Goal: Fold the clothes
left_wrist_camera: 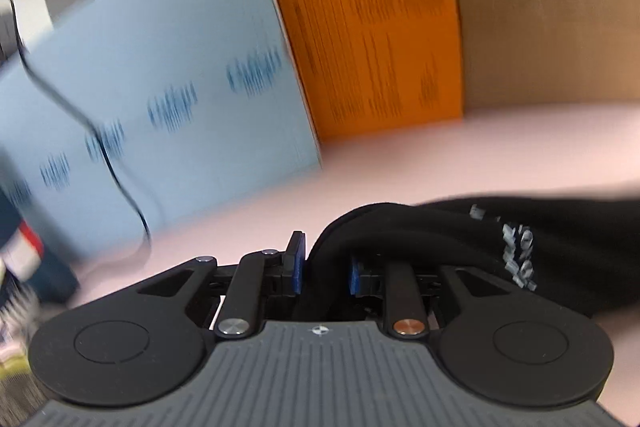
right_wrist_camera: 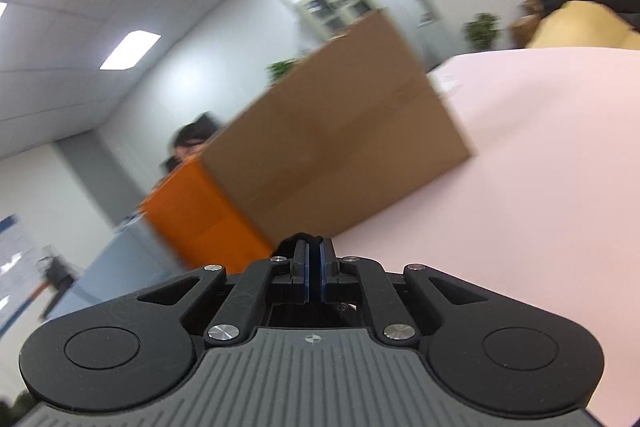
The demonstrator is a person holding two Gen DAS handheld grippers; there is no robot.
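Left wrist view: the left hand-held gripper (left_wrist_camera: 326, 263) occupies the lower centre of the frame, and its two blue pads (left_wrist_camera: 299, 277) are clamped on a thick bunched fold of a black garment (left_wrist_camera: 460, 239). The garment extends from the jaws toward the right edge of the frame, where white printed lettering (left_wrist_camera: 518, 251) shows on the fabric; it lies over the pink worktop (left_wrist_camera: 400, 163), and whether it touches the surface cannot be determined because of blur. Behind it, along the far side of the worktop, three upright panels stand side by side: a light blue panel (left_wrist_camera: 160, 99) at left, an orange panel (left_wrist_camera: 372, 23) with dark print at centre, and a brown cardboard box (left_wrist_camera: 548, 11) at right. A thin black cable (left_wrist_camera: 72, 107) runs across the blue panel. Right wrist view: the right hand-held gripper (right_wrist_camera: 314, 269) sits at the lower centre, jaws clenched, with the blue pads (right_wrist_camera: 306, 273) almost meeting. A small edge of black fabric (right_wrist_camera: 286, 247) protrudes at the fingertips, so the pads are pinching a thin layer of the garment. The pink worktop (right_wrist_camera: 520, 187) fills the right half of this frame; the cardboard box (right_wrist_camera: 340, 147) and orange panel (right_wrist_camera: 192, 207) stand at centre and centre left. A person's head (right_wrist_camera: 192, 141) shows behind the box.
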